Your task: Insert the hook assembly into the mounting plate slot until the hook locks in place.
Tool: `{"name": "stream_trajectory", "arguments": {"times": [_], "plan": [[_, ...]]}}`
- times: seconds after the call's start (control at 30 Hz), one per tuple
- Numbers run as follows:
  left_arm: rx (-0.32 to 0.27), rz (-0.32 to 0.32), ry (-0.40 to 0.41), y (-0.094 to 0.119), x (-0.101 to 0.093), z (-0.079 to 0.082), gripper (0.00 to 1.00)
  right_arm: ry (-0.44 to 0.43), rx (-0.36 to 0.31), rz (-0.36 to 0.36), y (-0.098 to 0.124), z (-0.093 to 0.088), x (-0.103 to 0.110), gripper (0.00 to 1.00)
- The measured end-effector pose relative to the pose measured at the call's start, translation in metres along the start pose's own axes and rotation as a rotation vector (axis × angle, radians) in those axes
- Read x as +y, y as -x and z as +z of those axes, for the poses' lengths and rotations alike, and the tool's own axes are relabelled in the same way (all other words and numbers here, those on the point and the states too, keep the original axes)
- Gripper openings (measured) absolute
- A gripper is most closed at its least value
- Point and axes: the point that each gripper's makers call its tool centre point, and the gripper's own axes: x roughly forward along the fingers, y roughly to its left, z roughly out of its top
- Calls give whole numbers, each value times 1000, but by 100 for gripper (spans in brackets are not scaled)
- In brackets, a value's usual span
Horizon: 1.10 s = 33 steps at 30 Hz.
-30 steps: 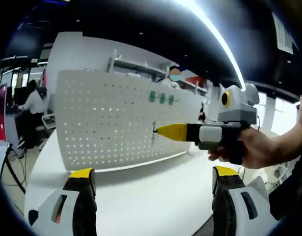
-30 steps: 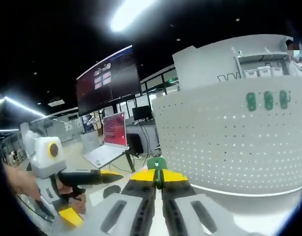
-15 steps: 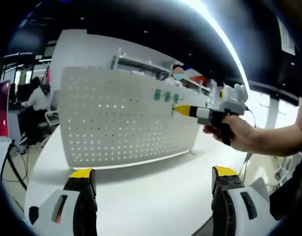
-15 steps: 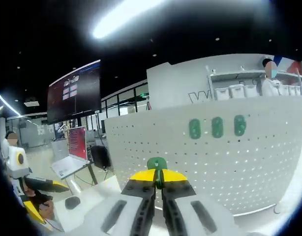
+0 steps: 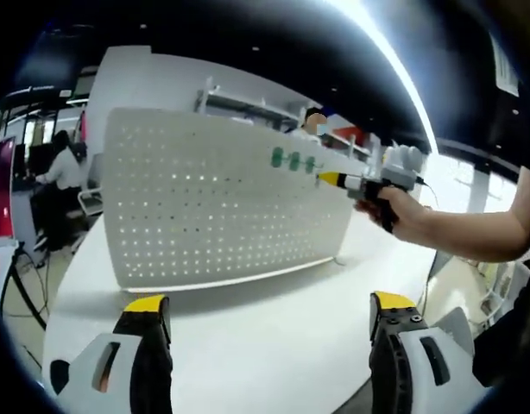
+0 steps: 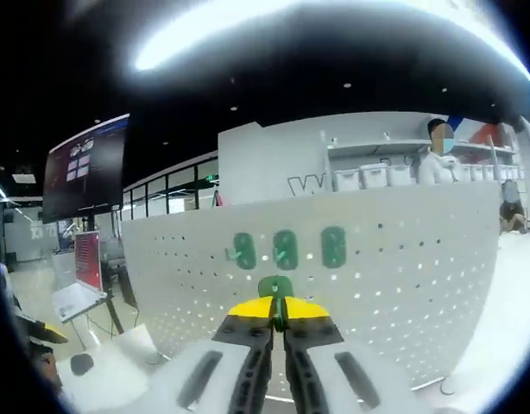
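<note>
A white perforated mounting plate (image 5: 222, 207) (image 6: 377, 276) stands upright on a white table (image 5: 248, 336). Three green hooks (image 5: 293, 160) (image 6: 285, 248) sit in a row near its upper edge. My right gripper (image 6: 277, 302) is shut on a green hook assembly (image 6: 274, 286), held close in front of the plate just below that row. In the left gripper view the right gripper (image 5: 327, 179) is at the plate's upper right, held by a hand (image 5: 403, 211). My left gripper (image 5: 265, 306) is open low over the table, nothing between its fingers.
A person sits at a desk at the far left (image 5: 59, 172). Another person stands behind the plate (image 6: 438, 155) by shelves with white bins (image 6: 369, 177). A laptop (image 6: 79, 276) lies on a table to the left.
The right gripper has carried the green hook up and to the right, closer to the plate, up by the row of three hooks. The left gripper stays open and nearly still.
</note>
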Motion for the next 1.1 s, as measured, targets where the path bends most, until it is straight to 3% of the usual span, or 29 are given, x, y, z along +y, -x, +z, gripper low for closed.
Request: {"name": "stream_trajectory", "arguments": {"times": [0.37,0.63,0.9,1.1], "plan": [[25,7,0,-1,9,-3,96,-19,-22,-96,-8,8,-48,0],[17,4,-2,-5,12,3,96,-15,-47,-122,-14,21,-65,0],[36,5,5,-6,13,-3,96,-34,-90,-142,-27,40,-78,0],[45,15,6,-5,18,-5,96,-55,-102,-152,-33,41,-83,0]]}}
